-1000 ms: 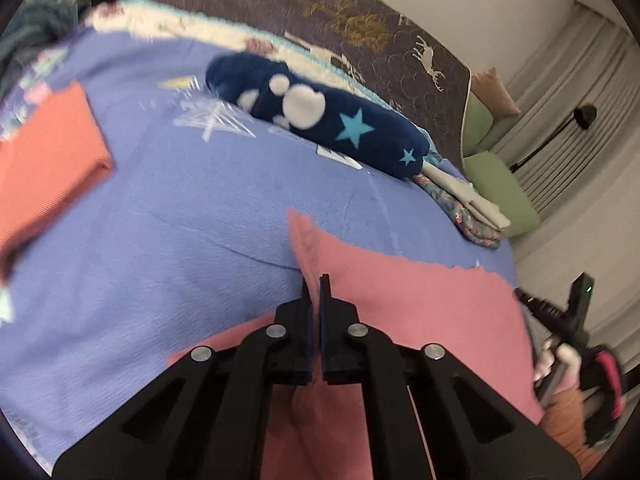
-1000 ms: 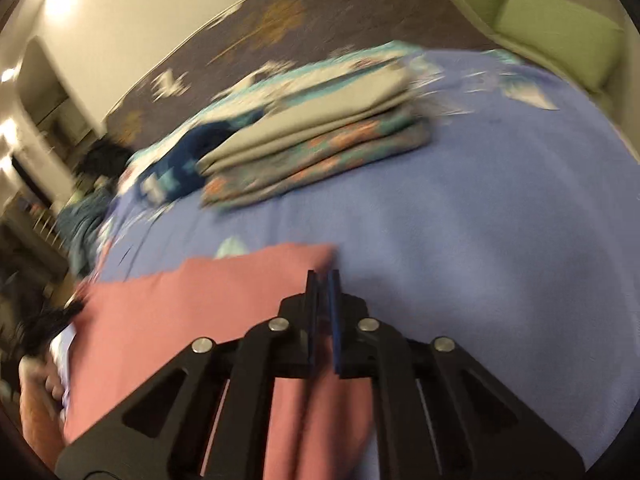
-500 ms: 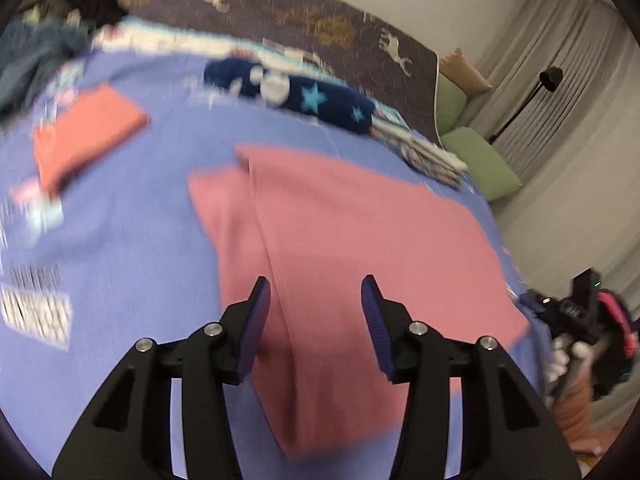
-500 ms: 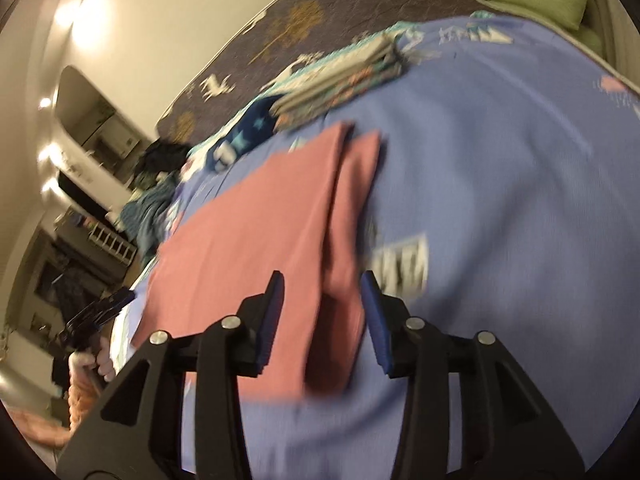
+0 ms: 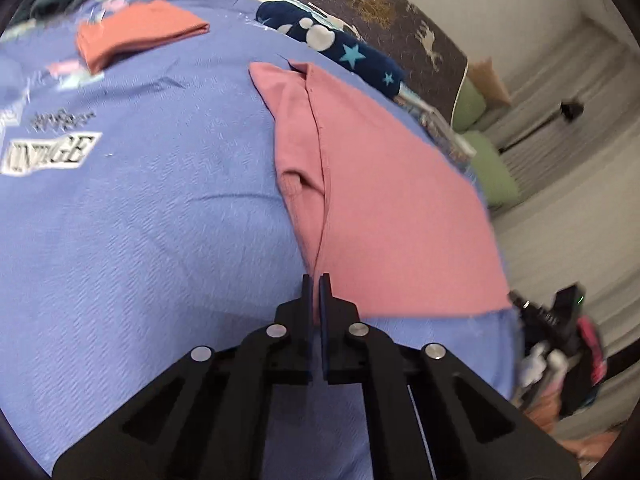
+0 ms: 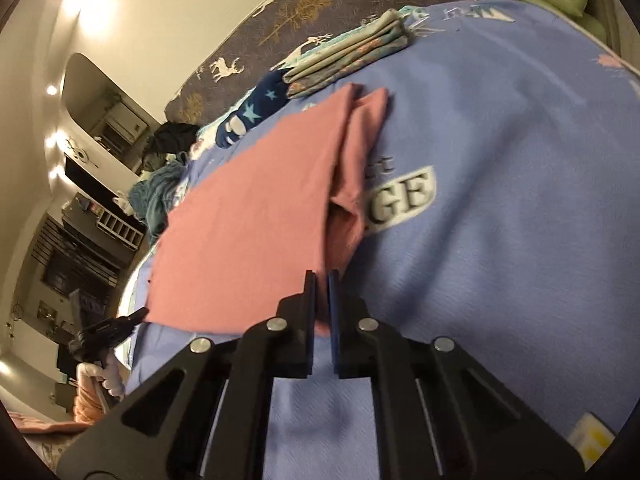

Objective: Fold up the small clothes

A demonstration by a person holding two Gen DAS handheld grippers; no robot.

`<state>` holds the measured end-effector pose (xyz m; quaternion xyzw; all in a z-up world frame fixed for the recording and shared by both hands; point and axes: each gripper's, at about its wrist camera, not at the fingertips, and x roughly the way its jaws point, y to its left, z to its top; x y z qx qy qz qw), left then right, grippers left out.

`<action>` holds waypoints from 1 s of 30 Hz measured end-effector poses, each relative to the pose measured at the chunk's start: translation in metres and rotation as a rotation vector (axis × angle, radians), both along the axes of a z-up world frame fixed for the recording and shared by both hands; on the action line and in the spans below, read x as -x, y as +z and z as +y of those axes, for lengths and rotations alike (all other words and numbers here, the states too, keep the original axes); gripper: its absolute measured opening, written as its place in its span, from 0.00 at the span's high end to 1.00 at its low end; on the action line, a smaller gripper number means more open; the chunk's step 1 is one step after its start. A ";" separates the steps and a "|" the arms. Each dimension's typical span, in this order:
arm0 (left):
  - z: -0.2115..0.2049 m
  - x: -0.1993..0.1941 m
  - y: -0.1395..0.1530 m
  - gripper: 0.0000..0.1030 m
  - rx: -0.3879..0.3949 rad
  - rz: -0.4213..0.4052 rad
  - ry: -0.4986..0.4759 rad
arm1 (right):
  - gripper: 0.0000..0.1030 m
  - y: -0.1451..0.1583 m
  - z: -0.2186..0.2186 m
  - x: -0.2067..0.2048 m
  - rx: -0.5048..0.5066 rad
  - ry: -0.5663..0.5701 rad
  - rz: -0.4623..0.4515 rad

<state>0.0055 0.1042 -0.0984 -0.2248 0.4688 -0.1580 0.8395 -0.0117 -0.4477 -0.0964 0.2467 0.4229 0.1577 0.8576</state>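
The pink garment (image 5: 392,208) lies spread flat on the blue bedspread (image 5: 160,208), with one long edge already turned over so that a narrow strip shows along its outer side. Beyond it lie a folded orange piece (image 5: 140,32), a dark blue star-print roll (image 5: 340,48) and, in the right wrist view, a stack of folded patterned clothes (image 6: 352,56).

The left tongs (image 5: 315,292) stand nearly shut, jaws almost together, pinching the near corner of the garment where the folded seam runs down to the hem. The right tongs (image 6: 322,292) are likewise closed to a narrow gap, with pink cloth visible between the jaws at the near edge on that side. Both grips appear to be on the same near hem, one at each end.

Judgement: the step in hand is the taking of the near edge for the next fold; the lengthwise fold looks done on one side at least. The next move calls for lifting both corners together, keeping them level and the cloth taut, then carrying the hem toward the far edge and laying it square. Uneven lift would likely skew the fold or pull open the turned strip.
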 end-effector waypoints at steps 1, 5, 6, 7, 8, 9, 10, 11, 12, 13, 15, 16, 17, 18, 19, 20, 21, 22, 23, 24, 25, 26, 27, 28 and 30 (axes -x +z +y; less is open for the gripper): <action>-0.001 0.001 0.001 0.98 -0.021 -0.004 -0.005 | 1.00 -0.004 -0.004 0.003 0.049 -0.024 0.021; -0.003 0.002 0.011 0.98 -0.143 -0.024 0.020 | 1.00 -0.019 -0.026 0.012 -0.006 -0.089 0.052; -0.007 0.002 0.018 0.98 -0.196 -0.042 0.028 | 1.00 -0.015 -0.026 0.014 0.005 -0.089 0.035; -0.010 0.002 0.025 0.98 -0.228 -0.067 0.025 | 0.98 -0.010 -0.024 0.016 0.027 -0.077 0.011; -0.014 0.002 0.034 0.98 -0.238 -0.097 0.015 | 0.96 -0.006 -0.021 0.018 0.040 -0.063 -0.002; -0.023 -0.001 0.047 0.97 -0.237 -0.139 -0.008 | 0.96 -0.003 -0.019 0.017 0.050 -0.048 -0.011; -0.030 -0.003 0.054 0.95 -0.234 -0.162 -0.027 | 0.96 0.001 -0.016 0.016 0.060 -0.033 -0.022; -0.046 -0.008 0.064 0.91 -0.224 -0.200 -0.074 | 0.96 0.002 -0.014 0.013 0.064 -0.025 -0.030; -0.064 -0.012 0.072 0.85 -0.211 -0.229 -0.128 | 0.96 0.004 -0.014 0.008 0.062 -0.018 -0.037; -0.080 -0.017 0.076 0.81 -0.200 -0.245 -0.177 | 0.94 0.006 -0.013 0.004 0.055 -0.017 -0.039; -0.133 -0.027 0.080 0.72 -0.178 -0.265 -0.335 | 0.93 0.005 -0.016 -0.004 0.038 -0.019 -0.040; -0.158 -0.030 0.079 0.70 -0.172 -0.262 -0.402 | 0.92 0.005 -0.017 -0.007 0.031 -0.016 -0.039; -0.179 -0.032 0.076 0.65 -0.167 -0.253 -0.459 | 0.90 0.004 -0.016 -0.010 0.029 -0.011 -0.038; -0.201 -0.034 0.072 0.62 -0.164 -0.243 -0.517 | 0.89 0.004 -0.016 -0.011 0.030 -0.006 -0.037; -0.229 -0.035 0.067 0.62 -0.165 -0.230 -0.587 | 0.85 0.003 -0.016 -0.012 0.032 0.000 -0.035; -0.250 -0.034 0.062 0.62 -0.171 -0.221 -0.647 | 0.82 0.002 -0.017 -0.014 0.032 0.004 -0.032; -0.266 -0.034 0.058 0.62 -0.174 -0.214 -0.689 | 0.81 0.001 -0.017 -0.015 0.030 0.007 -0.030; -0.282 -0.034 0.055 0.62 -0.178 -0.209 -0.733 | 0.79 0.000 -0.019 -0.016 0.024 0.008 -0.028; -0.300 -0.033 0.051 0.61 -0.184 -0.207 -0.779 | 0.78 -0.002 -0.021 -0.015 0.017 0.005 -0.027; -0.316 -0.032 0.048 0.59 -0.197 -0.209 -0.818 | 0.78 -0.004 -0.026 -0.015 0.003 -0.001 -0.024; -0.326 -0.031 0.045 0.56 -0.207 -0.215 -0.841 | 0.78 -0.007 -0.030 -0.015 -0.013 -0.007 -0.020; -0.338 -0.031 0.043 0.51 -0.226 -0.227 -0.868 | 0.78 -0.008 -0.032 -0.014 -0.025 -0.011 -0.018; -0.350 -0.030 0.040 0.47 -0.254 -0.238 -0.891 | 0.77 -0.012 -0.038 -0.014 -0.057 -0.018 -0.011; -0.358 -0.029 0.037 0.45 -0.279 -0.245 -0.907 | 0.77 -0.015 -0.041 -0.014 -0.081 -0.020 -0.009; -0.370 -0.025 0.029 0.43 -0.334 -0.255 -0.934 | 0.76 -0.020 -0.045 -0.014 -0.127 -0.023 -0.005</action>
